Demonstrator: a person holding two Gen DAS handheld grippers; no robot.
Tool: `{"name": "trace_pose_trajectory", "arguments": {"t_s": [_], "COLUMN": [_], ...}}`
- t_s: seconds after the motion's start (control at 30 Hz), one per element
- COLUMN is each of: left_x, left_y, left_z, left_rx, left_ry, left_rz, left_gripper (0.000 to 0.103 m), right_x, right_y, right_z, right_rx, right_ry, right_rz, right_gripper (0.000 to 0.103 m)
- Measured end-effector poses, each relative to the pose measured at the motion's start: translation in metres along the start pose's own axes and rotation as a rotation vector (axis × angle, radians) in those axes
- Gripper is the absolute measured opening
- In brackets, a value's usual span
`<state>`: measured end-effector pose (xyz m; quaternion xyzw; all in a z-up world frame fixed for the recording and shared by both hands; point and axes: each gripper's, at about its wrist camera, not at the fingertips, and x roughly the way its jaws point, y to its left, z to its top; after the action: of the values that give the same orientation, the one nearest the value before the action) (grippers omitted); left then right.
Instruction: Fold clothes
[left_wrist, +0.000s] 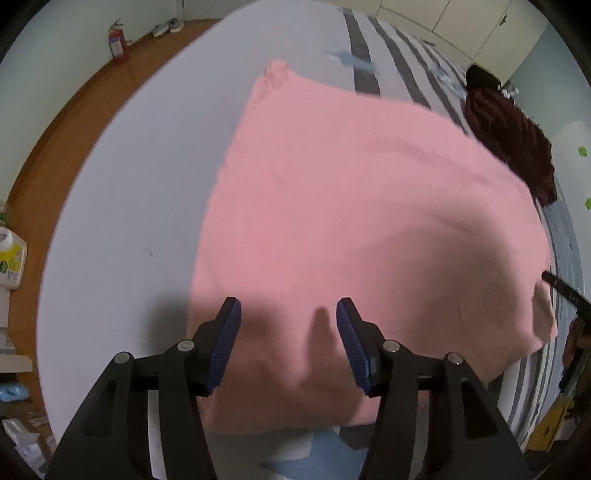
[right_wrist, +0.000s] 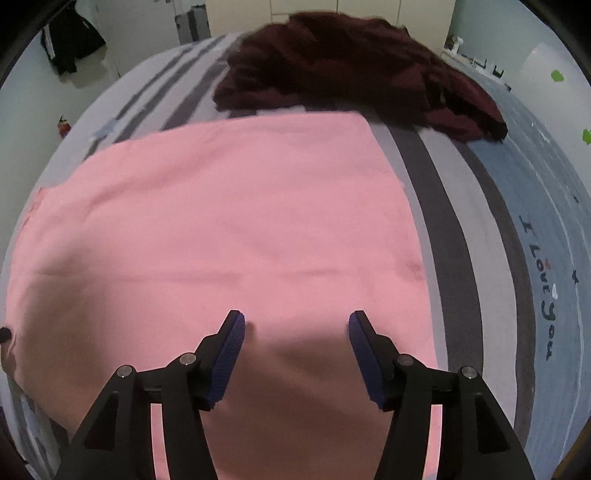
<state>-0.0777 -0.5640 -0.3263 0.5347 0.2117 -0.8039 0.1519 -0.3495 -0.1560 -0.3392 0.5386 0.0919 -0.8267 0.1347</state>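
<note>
The left hand-held gripper (left_wrist: 288, 314) and the right hand-held gripper (right_wrist: 296, 326) sit closest to their lenses, each pointing steeply down at the cloth with its blue-padded jaws spread and nothing between them; neither pinches any fabric. Beneath both lies the bed (left_wrist: 122, 206), the largest thing here, its cover plain pale toward the left edge and striped grey toward the right, with lettering printed near that right side. Spread over the middle of the bed is the pink garment (right_wrist: 229, 221), already lying as a broad, fairly flat rectangle that runs from the near edge away from both grippers; its long axis looks to lie across the bed from left to right, though the fisheye bend makes that uncertain. A soft crease crosses it in the right wrist view. Both grippers hover over its near edge, the left toward the left part and the right toward the right, so neither is clearly nearer. Beyond the pink garment's far right corner a dark maroon garment (right_wrist: 351, 66) lies crumpled in a heap, probably still to be folded. A red fire extinguisher (left_wrist: 119, 42) stands on the floor well off the bed.
</note>
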Motion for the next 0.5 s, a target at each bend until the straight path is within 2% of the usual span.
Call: {"name": "trace_pose_trajectory", "arguments": {"t_s": [0.23, 0.37, 0.5], "left_x": [0.013, 0.015, 0.014], "left_y": [0.027, 0.026, 0.015], "left_z": [0.039, 0.048, 0.052], "left_rx": [-0.036, -0.013, 0.032], "left_ry": [-0.004, -0.002, -0.019], "left_rz": [0.038, 0.051, 0.067], "left_gripper": [0.054, 0.054, 0.054], "right_x": [0.0, -0.004, -0.018], "right_y": [0.016, -0.009, -0.053], "right_z": [-0.019, -0.036, -0.056], "right_rx": [0.034, 0.125, 0.252], "right_ry": [0.031, 0.045, 0.038], "right_rz": [-0.018, -0.072, -0.118], "right_gripper": [0.055, 0.055, 0.055]}}
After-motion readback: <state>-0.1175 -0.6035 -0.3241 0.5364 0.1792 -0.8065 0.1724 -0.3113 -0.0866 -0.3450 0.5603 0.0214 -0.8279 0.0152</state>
